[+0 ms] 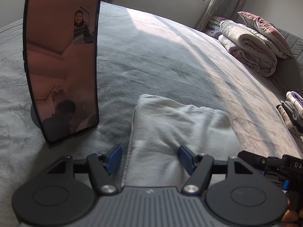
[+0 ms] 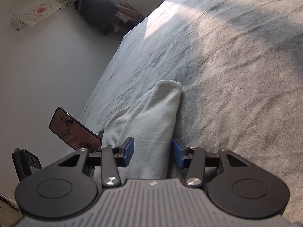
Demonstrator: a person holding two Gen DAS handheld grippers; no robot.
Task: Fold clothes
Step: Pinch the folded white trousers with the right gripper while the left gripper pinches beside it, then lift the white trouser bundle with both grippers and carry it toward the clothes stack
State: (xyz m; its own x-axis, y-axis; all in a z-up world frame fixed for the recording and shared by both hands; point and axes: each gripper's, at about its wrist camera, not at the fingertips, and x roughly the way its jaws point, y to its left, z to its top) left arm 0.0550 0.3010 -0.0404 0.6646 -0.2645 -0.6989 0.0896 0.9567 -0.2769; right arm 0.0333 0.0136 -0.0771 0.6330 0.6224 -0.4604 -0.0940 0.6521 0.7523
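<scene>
A grey plush bedspread (image 1: 170, 60) covers a wide bed in a sunlit bedroom, with a window and curtain on the far wall and a band of light crossing the cover. Directly ahead of the left gripper (image 1: 150, 158), whose blue-padded jaws stand wide apart and hold nothing, lies a white garment (image 1: 176, 124) already doubled into a compact, thick rectangle; its near edge runs in between the two pads, apart from both as far as can be seen. The right gripper (image 2: 153, 154) also has its jaws spread wide and empty, with the same white garment (image 2: 149, 124) stretching forward from between them, its far end rounded like a roll. Ahead and to the left of the left gripper a smartphone (image 1: 62, 66) stands upright on a stand. Far to that gripper's right sits a small stack of folded clothes (image 1: 292, 111), and beyond it rolled quilts (image 1: 250, 49) with a pillow on top. Judging by its tidy layered shape, this piece lies folded, or nearly so; whether one more fold is due or it only needs carrying to the stack cannot be settled from here.
</scene>
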